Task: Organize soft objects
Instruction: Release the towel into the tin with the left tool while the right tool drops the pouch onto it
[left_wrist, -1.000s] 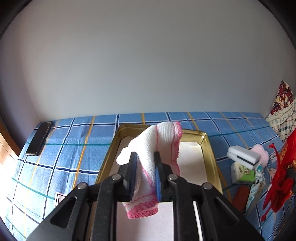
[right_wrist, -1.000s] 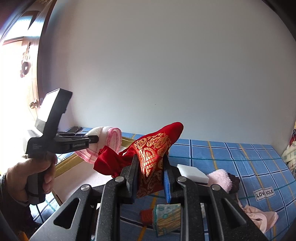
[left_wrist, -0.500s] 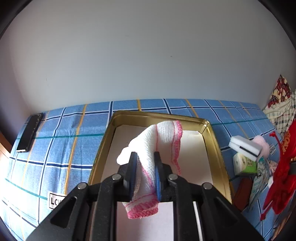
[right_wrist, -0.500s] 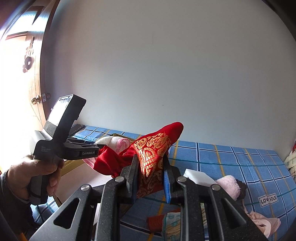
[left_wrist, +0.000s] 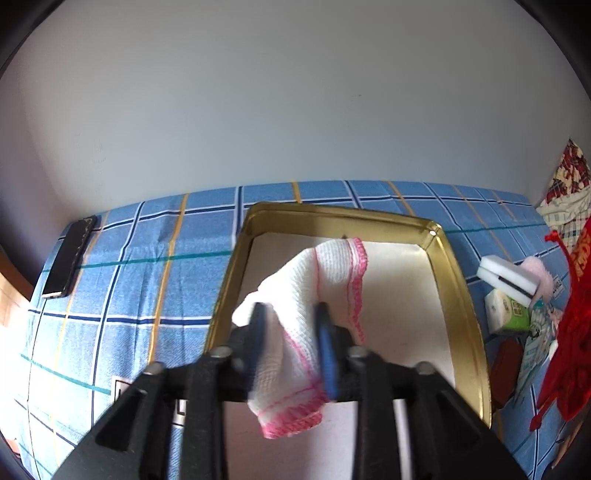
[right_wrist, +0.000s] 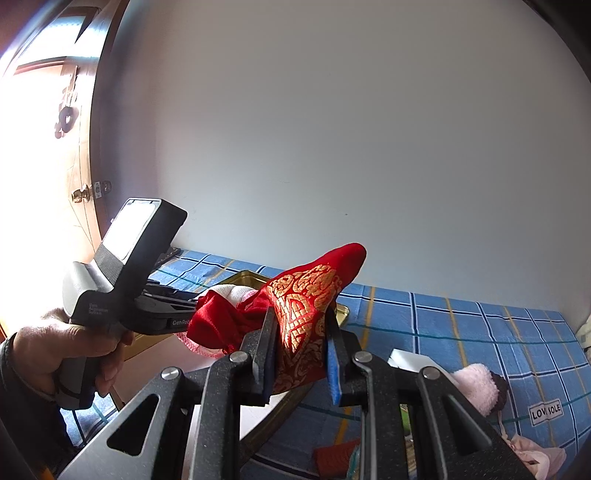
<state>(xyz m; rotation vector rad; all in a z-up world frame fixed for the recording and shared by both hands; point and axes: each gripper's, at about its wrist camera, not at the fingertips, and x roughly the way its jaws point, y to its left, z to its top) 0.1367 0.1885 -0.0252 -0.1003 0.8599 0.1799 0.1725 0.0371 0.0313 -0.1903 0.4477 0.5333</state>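
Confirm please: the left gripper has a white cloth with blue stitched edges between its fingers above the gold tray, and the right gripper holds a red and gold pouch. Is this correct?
Not quite. The white cloth has pink stitched edges, not blue, as the left wrist view shows. The rest stands: it sits between the fingers of the left gripper, whose jaws have just been opening, above the gold tray, and the right gripper holds the red and gold pouch.

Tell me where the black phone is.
In the left wrist view, the black phone lies at the far left on the blue checked cloth, left of the gold tray.

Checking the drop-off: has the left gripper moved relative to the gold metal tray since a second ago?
Yes. The left gripper has advanced over the gold metal tray, whose far rim sits lower; its jaws have just been opening around the pink-edged white cloth.
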